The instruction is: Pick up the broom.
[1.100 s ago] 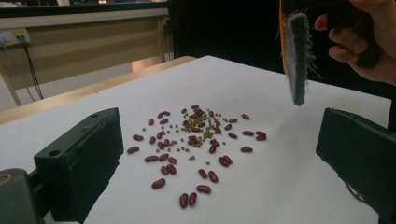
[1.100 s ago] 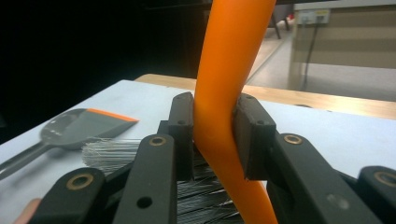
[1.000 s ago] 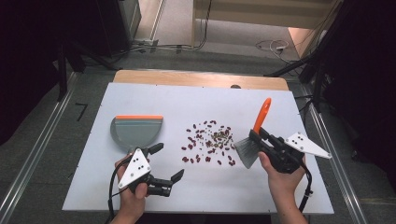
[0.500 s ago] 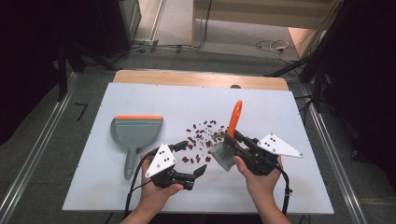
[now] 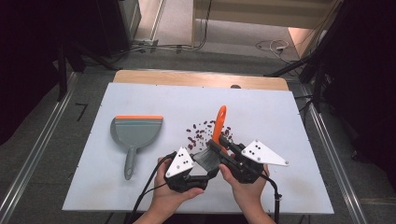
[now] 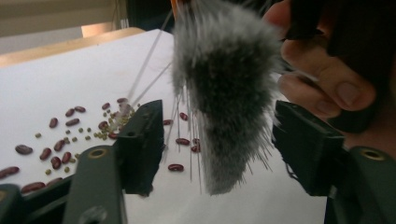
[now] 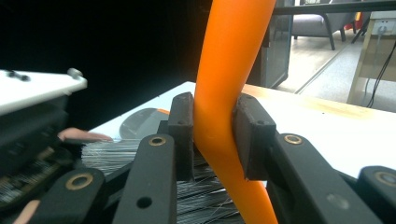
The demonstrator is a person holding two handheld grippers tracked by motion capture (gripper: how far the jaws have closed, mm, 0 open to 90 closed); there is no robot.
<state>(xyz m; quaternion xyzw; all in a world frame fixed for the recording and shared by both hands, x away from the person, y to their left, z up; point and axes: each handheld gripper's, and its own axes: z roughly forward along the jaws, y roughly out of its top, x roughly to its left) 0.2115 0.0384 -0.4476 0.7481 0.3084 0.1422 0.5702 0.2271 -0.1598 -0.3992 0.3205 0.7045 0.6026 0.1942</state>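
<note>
The right hand-held gripper is clamping the orange handle of a hand brush, its jaws pressing both sides of the handle in the right gripper view. The handle is rising up and away over the surface; the grey bristles are hanging down between the jaws of the left hand-held gripper, which have just been closing but are not yet touching the tuft. The dustpan is lying well apart to the left, handle toward the person. The scattered beans are partly hidden behind brush and grippers; the bristle tips are blurring at the edges.
</note>
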